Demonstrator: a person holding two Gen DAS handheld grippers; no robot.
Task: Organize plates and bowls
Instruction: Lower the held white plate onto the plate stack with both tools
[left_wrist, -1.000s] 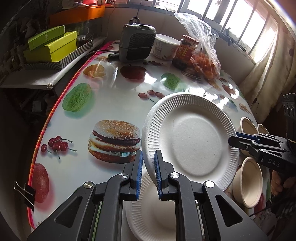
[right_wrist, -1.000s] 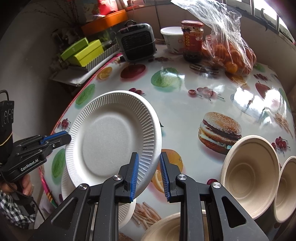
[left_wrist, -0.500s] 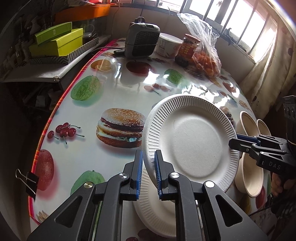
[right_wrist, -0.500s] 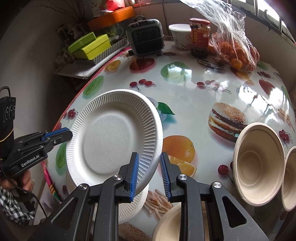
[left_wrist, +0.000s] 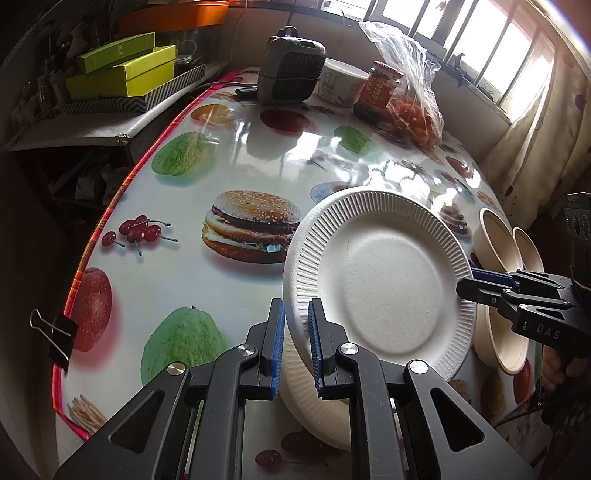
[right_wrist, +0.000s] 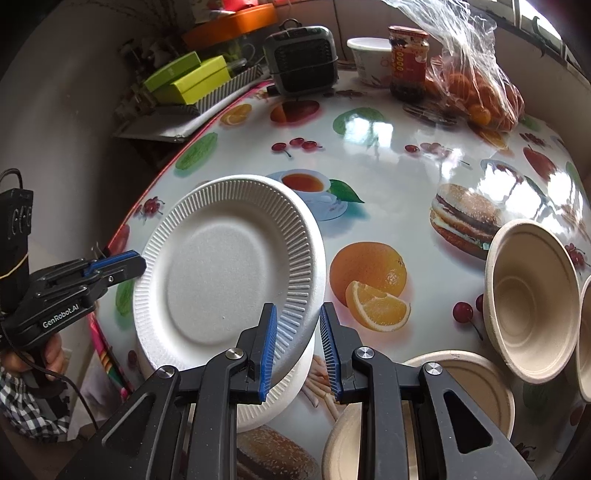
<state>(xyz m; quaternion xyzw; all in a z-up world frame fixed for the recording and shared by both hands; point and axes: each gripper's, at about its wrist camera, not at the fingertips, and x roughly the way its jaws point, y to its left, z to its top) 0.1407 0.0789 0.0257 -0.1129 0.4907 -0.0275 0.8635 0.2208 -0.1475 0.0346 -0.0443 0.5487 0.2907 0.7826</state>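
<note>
Round table (left_wrist: 236, 177) under glossy food-print cloth: burger, cherries, guava, orange.

White paper plate (left_wrist: 384, 280), ribbed rim, held clear of the table and tilted, face up and angled toward both cameras. Round, so no long axis; far rim at 12 o'clock riding higher than near rim in the left wrist view. Second white paper plate (left_wrist: 317, 413) flat on the table directly beneath, partly covered by the held one. Same pair in the right wrist view: held plate (right_wrist: 225, 273) above, lower plate (right_wrist: 280, 398) showing at 6 o'clock.

Left gripper (left_wrist: 296, 343) nearly shut, blue pads pinching the held plate's rim at its 7 o'clock edge. Right gripper (right_wrist: 298, 347) narrowed onto the rim at the plate's 4 o'clock edge in its own view; inner pad against the ribbing, outer pad contact not clear.

Beige pulp bowls: two tipped on their sides at 3 o'clock, mouths facing the camera (right_wrist: 532, 306); another upright at 5 o'clock (right_wrist: 465, 391).

Far edge, 12 o'clock: small heater (left_wrist: 291, 74), white tub (left_wrist: 341, 86), red-labelled jar (left_wrist: 380, 92), clear bag of oranges (left_wrist: 413, 107). Binder clip (left_wrist: 55, 332) on the cloth edge at 9 o'clock.
</note>
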